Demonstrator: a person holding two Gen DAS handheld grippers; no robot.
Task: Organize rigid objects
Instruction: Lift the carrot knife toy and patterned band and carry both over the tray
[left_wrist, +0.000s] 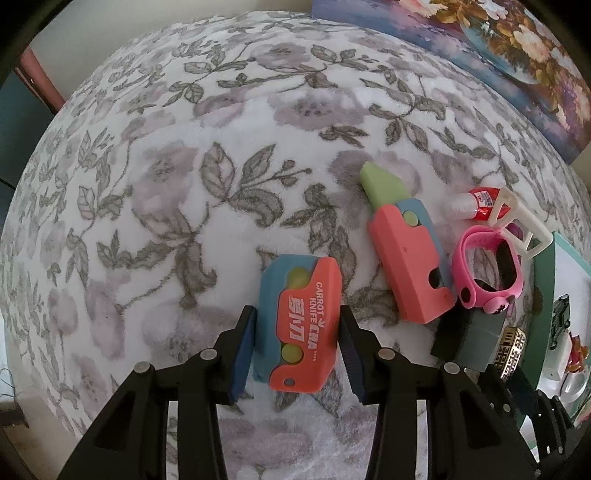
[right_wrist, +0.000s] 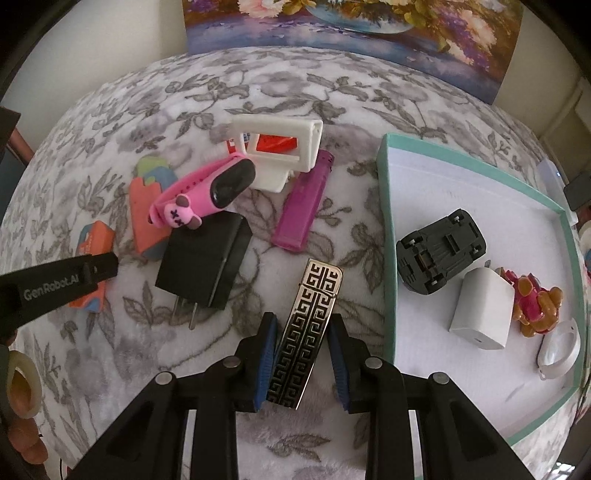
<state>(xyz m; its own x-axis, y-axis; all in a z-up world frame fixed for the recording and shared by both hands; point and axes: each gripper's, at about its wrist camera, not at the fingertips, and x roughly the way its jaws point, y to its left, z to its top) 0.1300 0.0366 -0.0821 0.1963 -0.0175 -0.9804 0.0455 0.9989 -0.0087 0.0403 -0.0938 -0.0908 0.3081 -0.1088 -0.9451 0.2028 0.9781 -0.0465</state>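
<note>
My left gripper (left_wrist: 297, 350) is open, its blue pads either side of an orange and blue carrot knife toy (left_wrist: 299, 325) lying on the floral blanket, with small gaps both sides. A second carrot knife (left_wrist: 406, 254) with a green blade lies to its right. My right gripper (right_wrist: 303, 360) is open around a silver and black patterned lighter (right_wrist: 308, 332); the left pad is close to it, the right pad stands apart. The teal-rimmed tray (right_wrist: 384, 221) at the right holds a black toy car (right_wrist: 439, 251), a white charger (right_wrist: 482, 310) and a small figure (right_wrist: 535, 299).
On the blanket lie a black plug adapter (right_wrist: 207, 262), a pink watch (right_wrist: 207, 192), a magenta lighter (right_wrist: 303, 206), a white plastic frame (right_wrist: 284, 147) and a red-labelled bottle (left_wrist: 476, 203). A flower painting (right_wrist: 351, 29) stands at the back. The left gripper's arm (right_wrist: 55, 284) shows at the left.
</note>
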